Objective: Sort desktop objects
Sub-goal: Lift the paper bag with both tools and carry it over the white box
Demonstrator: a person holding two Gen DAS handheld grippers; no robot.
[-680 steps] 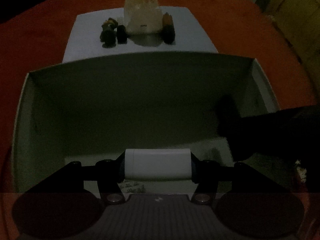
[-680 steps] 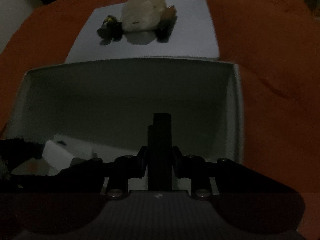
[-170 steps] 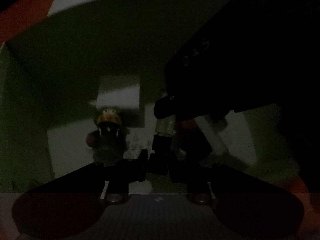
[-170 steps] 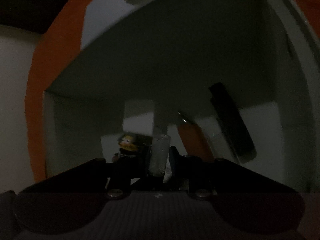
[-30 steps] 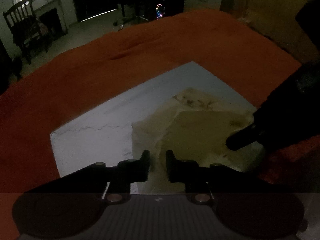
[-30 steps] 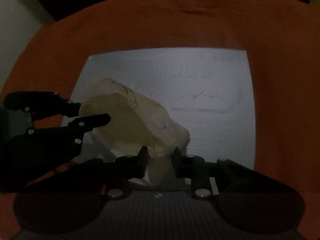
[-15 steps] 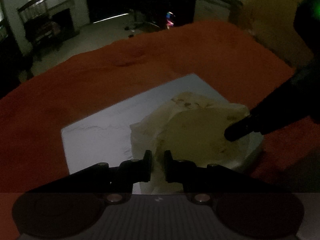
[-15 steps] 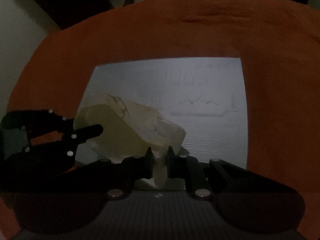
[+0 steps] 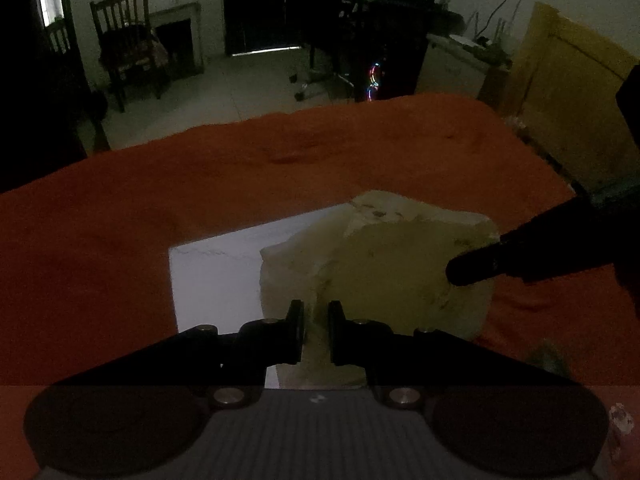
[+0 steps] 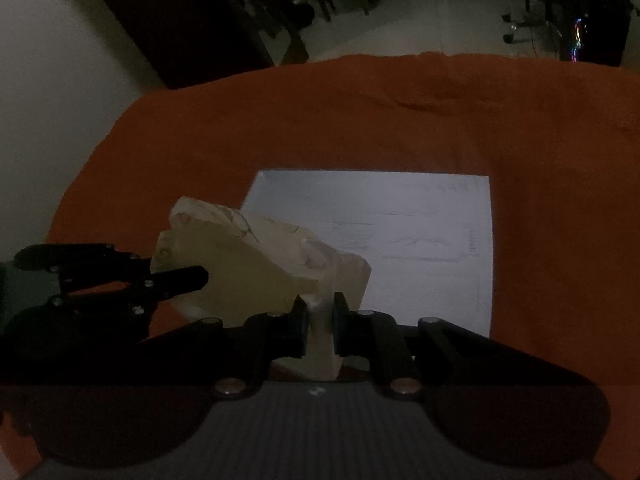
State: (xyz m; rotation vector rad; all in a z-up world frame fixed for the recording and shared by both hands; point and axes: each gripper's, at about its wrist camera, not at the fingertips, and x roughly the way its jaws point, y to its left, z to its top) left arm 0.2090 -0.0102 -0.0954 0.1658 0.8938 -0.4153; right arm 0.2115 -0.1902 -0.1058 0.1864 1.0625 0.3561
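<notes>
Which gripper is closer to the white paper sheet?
Neither clearly. Both the left gripper and right gripper pinch the crumpled pale plastic bag above the white paper sheet.

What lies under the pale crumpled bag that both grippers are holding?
Beneath the bag lie the white sheet and the orange cloth. The patch directly under it is covered, so anything there is hidden.
</notes>
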